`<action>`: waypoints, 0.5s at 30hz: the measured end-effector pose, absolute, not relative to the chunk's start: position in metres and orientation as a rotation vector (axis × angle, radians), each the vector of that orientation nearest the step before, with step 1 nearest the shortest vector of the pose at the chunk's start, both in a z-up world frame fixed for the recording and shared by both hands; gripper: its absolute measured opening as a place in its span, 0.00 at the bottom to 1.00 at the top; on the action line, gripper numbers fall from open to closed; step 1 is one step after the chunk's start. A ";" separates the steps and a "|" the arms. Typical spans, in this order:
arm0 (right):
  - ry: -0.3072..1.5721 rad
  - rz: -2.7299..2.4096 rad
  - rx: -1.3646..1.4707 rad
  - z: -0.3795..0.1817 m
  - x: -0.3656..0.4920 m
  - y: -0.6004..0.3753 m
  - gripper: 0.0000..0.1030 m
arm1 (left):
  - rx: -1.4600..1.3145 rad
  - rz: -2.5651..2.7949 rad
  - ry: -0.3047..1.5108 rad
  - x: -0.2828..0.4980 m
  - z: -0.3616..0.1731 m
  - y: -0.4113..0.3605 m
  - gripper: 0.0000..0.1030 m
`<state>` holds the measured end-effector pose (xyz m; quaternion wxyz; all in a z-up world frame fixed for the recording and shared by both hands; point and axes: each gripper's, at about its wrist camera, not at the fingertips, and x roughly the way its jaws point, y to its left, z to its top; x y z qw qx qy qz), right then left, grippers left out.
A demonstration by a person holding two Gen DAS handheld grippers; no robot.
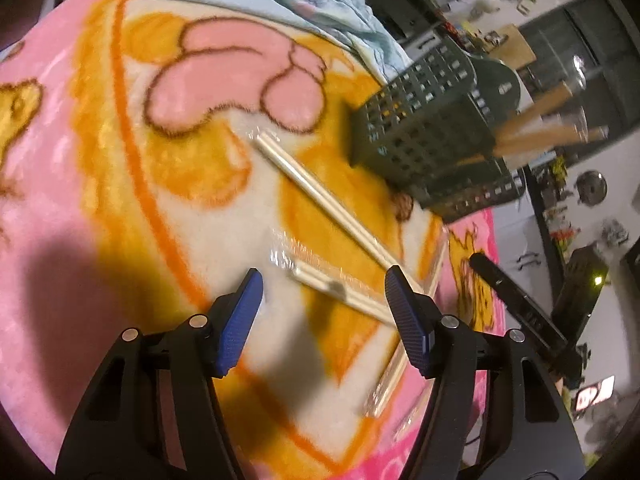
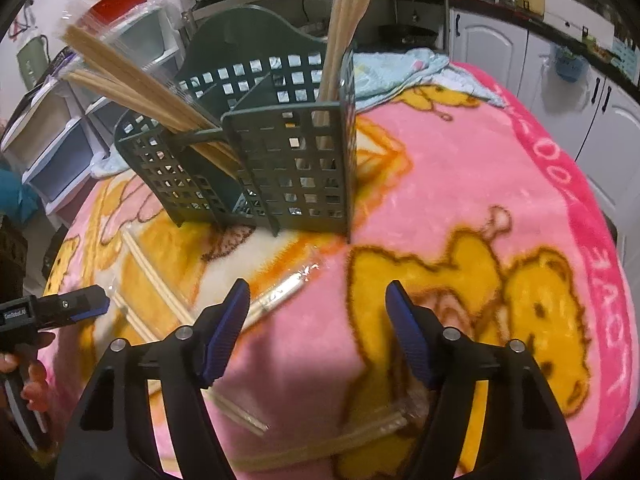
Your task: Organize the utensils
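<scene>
- Left wrist view: the left gripper (image 1: 324, 280) was open and held nothing. Wrapped chopsticks (image 1: 340, 290) lay between its jaws on the blanket (image 1: 80, 160). The shiny wrap could slip.
- Right wrist view: the right gripper (image 2: 318, 296) was open and empty. Another wrapped pair (image 2: 280, 290) lay near its left jaw, so a grab might miss. The green basket (image 2: 288, 168) stood far behind and could tip if bumped. Pink blanket letters were too bent to read.

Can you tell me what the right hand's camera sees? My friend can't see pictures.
The open right gripper hovers over wrapped chopsticks on a pink cartoon blanket. Behind stands a dark green utensil basket already holding chopsticks.
</scene>
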<state>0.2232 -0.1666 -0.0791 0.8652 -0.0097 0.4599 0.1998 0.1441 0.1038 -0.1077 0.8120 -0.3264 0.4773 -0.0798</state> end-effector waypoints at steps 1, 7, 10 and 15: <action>0.976 0.420 -0.007 -0.081 0.227 -0.165 0.61 | -0.701 -0.161 1.017 0.146 -0.108 0.105 0.55; 1.074 0.393 0.099 -0.098 0.250 -0.159 0.51 | -0.703 -0.123 1.013 0.151 -0.108 0.108 0.50; 1.118 0.364 0.155 -0.108 0.258 -0.161 0.47 | -0.677 -0.099 1.011 0.154 -0.109 0.108 0.41; 1.113 0.325 0.168 -0.110 0.263 -0.166 0.26 | -0.583 -0.070 1.009 0.157 -0.108 0.100 0.34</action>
